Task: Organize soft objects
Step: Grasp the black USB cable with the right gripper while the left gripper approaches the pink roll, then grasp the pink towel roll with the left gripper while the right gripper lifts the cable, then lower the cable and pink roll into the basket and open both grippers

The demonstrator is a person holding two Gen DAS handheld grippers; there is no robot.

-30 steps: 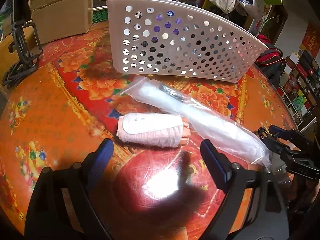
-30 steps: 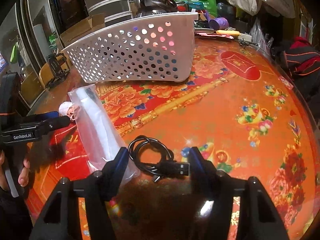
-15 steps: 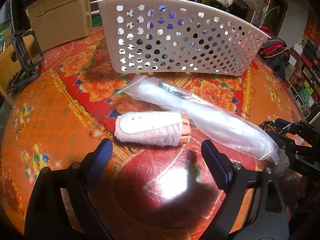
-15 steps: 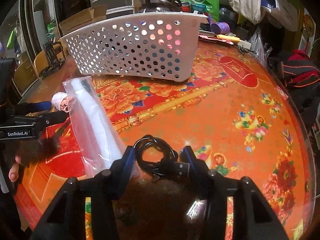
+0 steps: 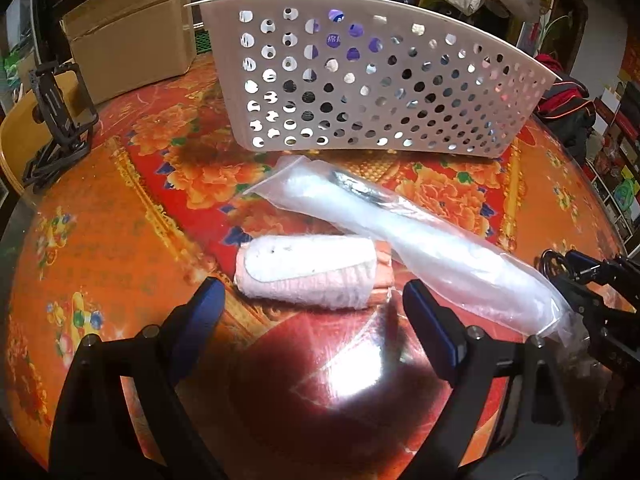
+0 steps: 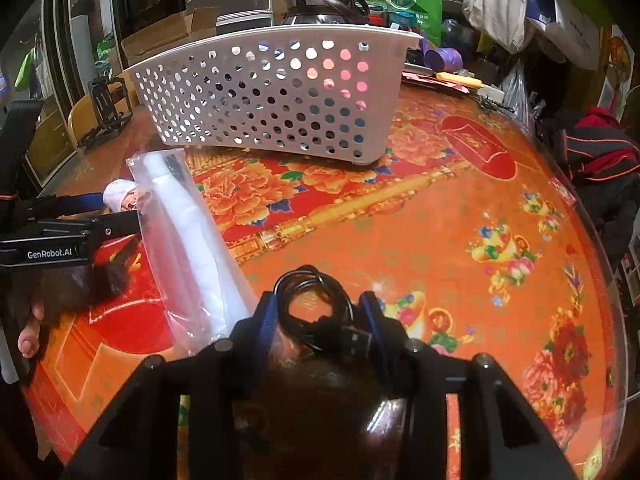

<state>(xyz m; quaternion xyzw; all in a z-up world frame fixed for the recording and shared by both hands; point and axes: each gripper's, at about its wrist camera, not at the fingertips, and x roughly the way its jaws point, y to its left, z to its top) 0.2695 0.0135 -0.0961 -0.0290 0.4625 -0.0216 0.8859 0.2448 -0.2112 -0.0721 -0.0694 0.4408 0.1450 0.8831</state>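
While I watch both wrist views, I note these lines.

Left gripper (image 5: 312, 300): I hold it tilted down over the table (image 5: 100, 240), jaws wide apart with nothing between them; the rolled pink towel (image 5: 308, 276) lies just ahead of the fingertips.

Right gripper (image 6: 318, 312): also tilted down, its jaws are closing around the coiled black cable (image 6: 316, 308); I cannot tell if the pads already press on it.

Plastic bag (image 5: 420, 244): a long clear bag with a white roll inside lies beside the towel, its far end near the white basket (image 5: 360, 80).

Basket: it stands at the back of the table, and its inside is hidden behind the perforated wall.

Hard to see: a dark thing inside the bag's upper part is too blurred to name. Only some fingers of the hand (image 6: 30, 332) holding the left gripper show at the picture's edge.
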